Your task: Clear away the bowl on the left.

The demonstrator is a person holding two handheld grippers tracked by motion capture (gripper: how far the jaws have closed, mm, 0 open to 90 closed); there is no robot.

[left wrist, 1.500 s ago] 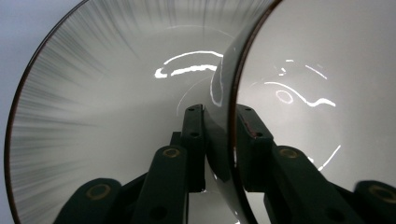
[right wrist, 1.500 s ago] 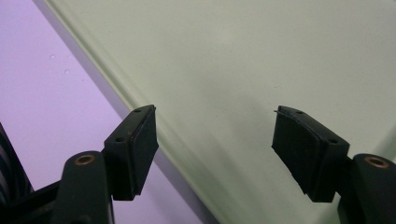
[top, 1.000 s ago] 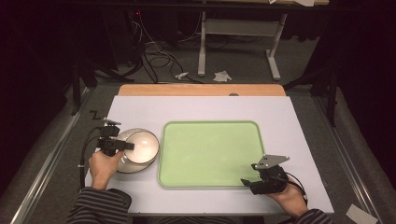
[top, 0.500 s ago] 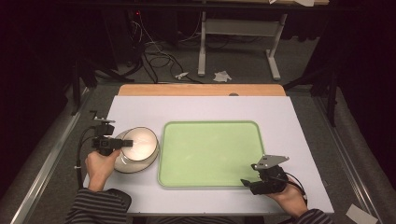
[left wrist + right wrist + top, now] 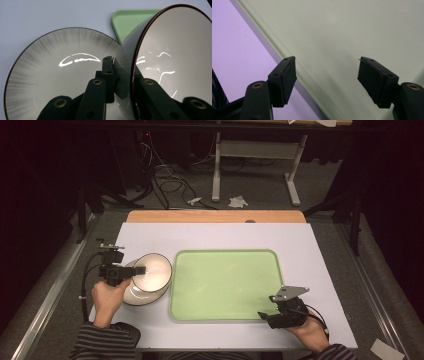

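High view, left tongs [image 5: 136, 270]: clamped on near rim of upper bowl [image 5: 151, 271]; bowl tipped up, lifted off a second bowl [image 5: 135, 296] lying beneath, both at left of counter [image 5: 220, 232], just beside the tray's left edge.
High view, right tongs [image 5: 265, 316]: parked low at near right corner of green tray [image 5: 225, 282]; holding nothing.
High view, tray: bare, flat, rounded corners, raised lip; pale matte green, probably plastic.
Left gripper view, grip: one jaw inside upper bowl [image 5: 175, 57], one outside, wall pinched between; rim dark brown, thin.
Left gripper view, lower bowl [image 5: 57, 77]: flat on white counter [image 5: 50, 15], glossy off-white glaze, grey radial streaks fading inward from dark rim; looks ceramic. Tray corner [image 5: 127, 22] visible behind.
Right gripper view, right tongs [image 5: 327, 72]: jaws wide apart, rubbery black pads, nothing between; hovering over tray lip [image 5: 269, 50], with pale counter [image 5: 239, 57] to one side.
Step in hand (judged): unstacking, top bowl being separated and raised.
Next move (judged): likely carry over tray lip and set down inside; calls for keeping the pinch firm, glaze slick, single-point rim hold prone to swinging.
Risk: rim knocking lower bowl or tray edge.
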